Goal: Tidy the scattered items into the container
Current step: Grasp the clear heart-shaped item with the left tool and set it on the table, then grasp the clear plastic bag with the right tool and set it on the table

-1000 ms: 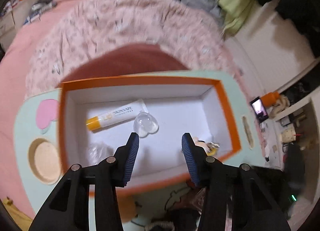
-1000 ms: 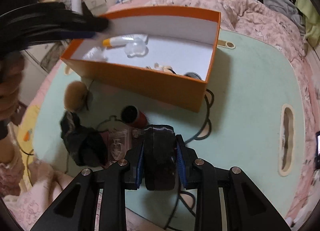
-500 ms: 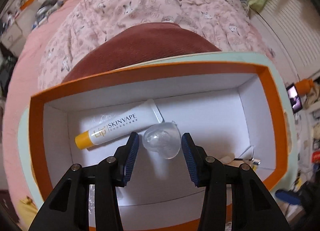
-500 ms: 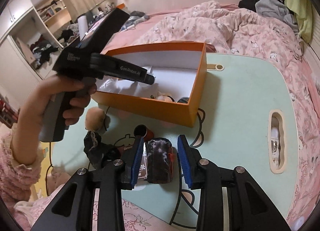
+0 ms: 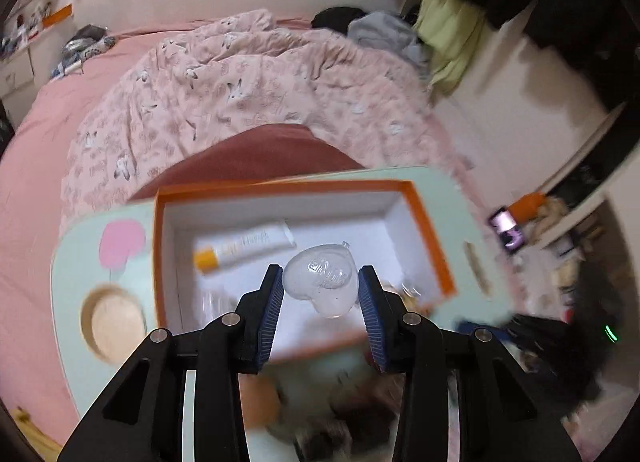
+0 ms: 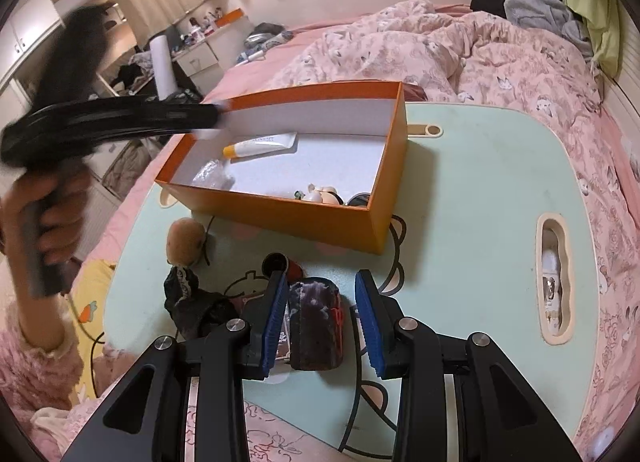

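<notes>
— Lifting what, left gripper (image 5: 320, 294)?
— Pinching the clear heart case (image 5: 321, 280) above the orange box (image 5: 430, 230). Right gripper (image 6: 322, 312) gapes around the dark pouch (image 6: 316, 322); squeeze next.

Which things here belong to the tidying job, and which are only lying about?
Job: orange cardboard box; clear heart-shaped plastic case, clamped in left gripper; white tube with orange cap; dark fuzzy pouch between open right gripper pads; brown pompom.

Lying about: pink floral duvet; grey clothing.
</notes>
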